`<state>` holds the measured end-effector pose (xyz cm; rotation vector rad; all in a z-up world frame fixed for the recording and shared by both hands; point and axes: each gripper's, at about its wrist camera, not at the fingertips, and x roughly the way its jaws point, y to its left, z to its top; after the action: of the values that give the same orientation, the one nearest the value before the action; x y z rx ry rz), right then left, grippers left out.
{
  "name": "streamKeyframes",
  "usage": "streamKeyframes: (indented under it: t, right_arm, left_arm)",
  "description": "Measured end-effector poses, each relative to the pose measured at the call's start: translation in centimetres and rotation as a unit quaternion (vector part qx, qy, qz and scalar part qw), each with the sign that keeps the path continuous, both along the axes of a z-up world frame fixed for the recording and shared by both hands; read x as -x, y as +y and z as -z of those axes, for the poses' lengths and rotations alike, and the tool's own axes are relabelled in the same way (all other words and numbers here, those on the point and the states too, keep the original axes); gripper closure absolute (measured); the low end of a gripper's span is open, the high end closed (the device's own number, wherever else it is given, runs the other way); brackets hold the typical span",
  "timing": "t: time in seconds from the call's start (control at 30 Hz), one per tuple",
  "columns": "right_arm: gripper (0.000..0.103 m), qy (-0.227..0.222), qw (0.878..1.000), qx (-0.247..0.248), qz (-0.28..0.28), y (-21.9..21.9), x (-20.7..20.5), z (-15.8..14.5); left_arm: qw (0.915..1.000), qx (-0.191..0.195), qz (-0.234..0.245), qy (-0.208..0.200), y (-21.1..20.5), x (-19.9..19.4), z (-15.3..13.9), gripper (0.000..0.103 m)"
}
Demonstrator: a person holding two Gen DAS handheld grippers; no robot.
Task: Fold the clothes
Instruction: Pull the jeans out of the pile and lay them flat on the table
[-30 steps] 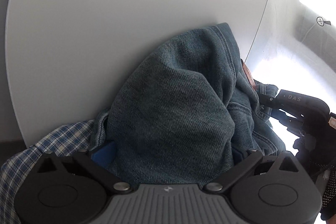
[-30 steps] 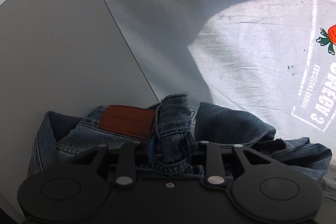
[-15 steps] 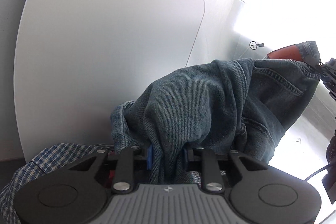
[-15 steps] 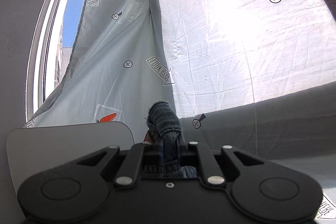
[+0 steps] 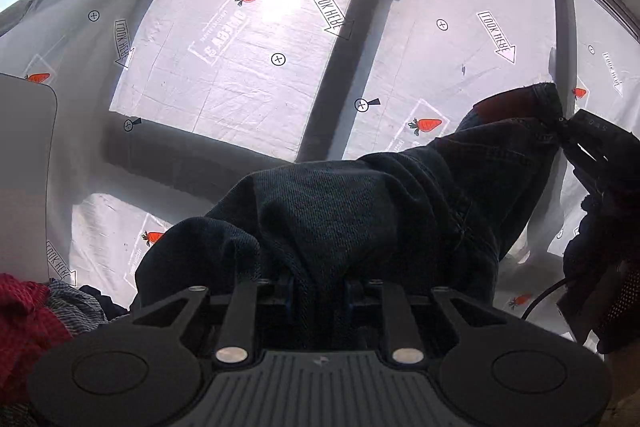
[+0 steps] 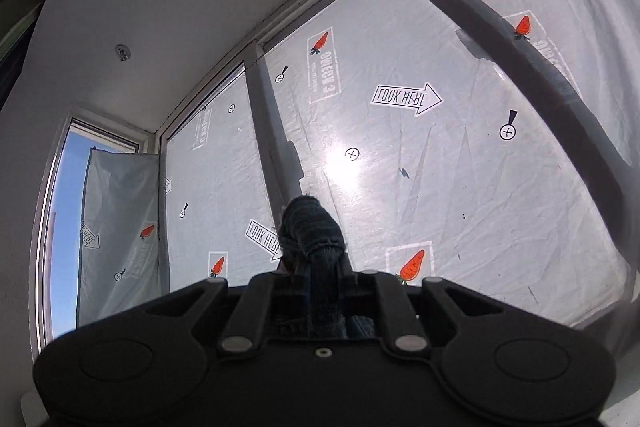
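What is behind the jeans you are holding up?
Behind the jeans hangs a window sheet printed with carrots and arrows. The denim covers the sheet's lower part and hides whatever is below.

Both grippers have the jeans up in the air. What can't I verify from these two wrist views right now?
- Lower part of the jeans: left wrist view, cut off behind the left gripper body.
- Whether the jeans hang clear of the table: no view looks down.
- Right wrist view: only a bunched denim tip above the right gripper; the rest is hidden.
- Clothes pile: left wrist view, cut by the frame edge.
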<state>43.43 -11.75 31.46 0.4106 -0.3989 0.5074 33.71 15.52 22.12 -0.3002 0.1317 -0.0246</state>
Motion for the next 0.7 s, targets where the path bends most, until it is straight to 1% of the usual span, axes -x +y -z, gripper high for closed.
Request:
streamKeyframes:
  t: [0.07,0.1,0.13,0.17,0.2,0.23,0.27,0.3,0.33,0.37,0.4,0.43,0.47,0.5,0.53,0.57,0.6,0.7]
  right_arm:
    - [0.09,0.036,0.999,0.011,0.017,-5.2,2.0,2.1]
    - [0.09,0.054,0.998,0.016,0.025,-7.8,3.1,3.2]
    - [0.09,0.075,0.996,0.026,0.038,-9.4,3.6,4.5]
    - [0.089,0.115,0.991,0.043,0.054,-11.1,4.0,6.7]
    - [0.088,0.157,0.983,0.06,0.07,-12.9,4.3,9.1]
    - [0.085,0.226,0.966,0.091,0.088,-14.4,4.4,12.9]
    - [0.082,0.292,0.944,0.113,0.104,-15.6,4.3,16.7]
    - [0.079,0.36,0.916,0.133,0.115,-17.0,4.3,20.9]
    - [0.078,0.426,0.883,0.151,0.125,-18.4,4.3,25.1]
    - [0.078,0.488,0.847,0.161,0.137,-19.5,5.1,29.4]
    - [0.078,0.548,0.806,0.168,0.147,-20.7,5.8,33.7]
    - [0.078,0.58,0.784,0.164,0.152,-21.5,6.8,36.2]
    - [0.078,0.604,0.771,0.137,0.149,-22.9,9.1,39.7]
    - [0.075,0.606,0.776,0.112,0.134,-23.9,10.9,41.2]
    - [0.062,0.608,0.776,0.107,0.127,-24.4,11.8,41.6]
    - [0.055,0.611,0.776,0.103,0.122,-24.9,12.7,41.9]
    - [0.054,0.613,0.775,0.099,0.116,-25.3,13.5,42.2]
    - [0.054,0.589,0.79,0.11,0.134,-25.4,13.6,40.6]
  left_arm:
    - [0.9989,0.007,0.031,0.033,-4.8,0.8,2.3,0.079]
    - [0.9973,0.009,0.042,0.06,-6.8,1.0,4.3,0.079]
    - [0.9945,0.011,0.052,0.091,-8.7,1.2,6.7,0.079]
    - [0.9898,0.013,0.058,0.129,-10.2,1.2,9.1,0.076]
    - [0.9831,0.014,0.063,0.171,-11.5,1.0,11.5,0.076]
    - [0.9726,0.018,0.066,0.222,-12.6,0.9,14.6,0.076]
    - [0.9596,0.027,0.062,0.273,-13.3,1.7,18.0,0.076]
    - [0.9445,0.037,0.056,0.322,-13.7,2.8,21.4,0.076]
    - [0.9268,0.047,0.05,0.369,-14.2,3.9,24.7,0.077]
    - [0.9112,0.059,0.043,0.406,-14.4,4.9,27.5,0.077]
    - [0.9003,0.07,0.036,0.428,-14.5,5.9,29.4,0.077]
    - [0.8912,0.083,0.027,0.445,-14.4,6.9,30.6,0.077]
    - [0.8853,0.098,0.016,0.454,-14.0,7.6,31.2,0.076]
    - [0.8806,0.112,0.004,0.46,-13.5,8.1,31.6,0.075]
    - [0.8784,0.122,-0.006,0.462,-13.0,8.4,31.9,0.071]
    - [0.8791,0.123,-0.016,0.46,-12.6,8.5,31.9,0.068]
    - [0.8805,0.122,-0.026,0.457,-12.3,8.6,31.8,0.066]
    - [0.8884,0.105,-0.04,0.445,-12.2,8.4,30.4,0.061]
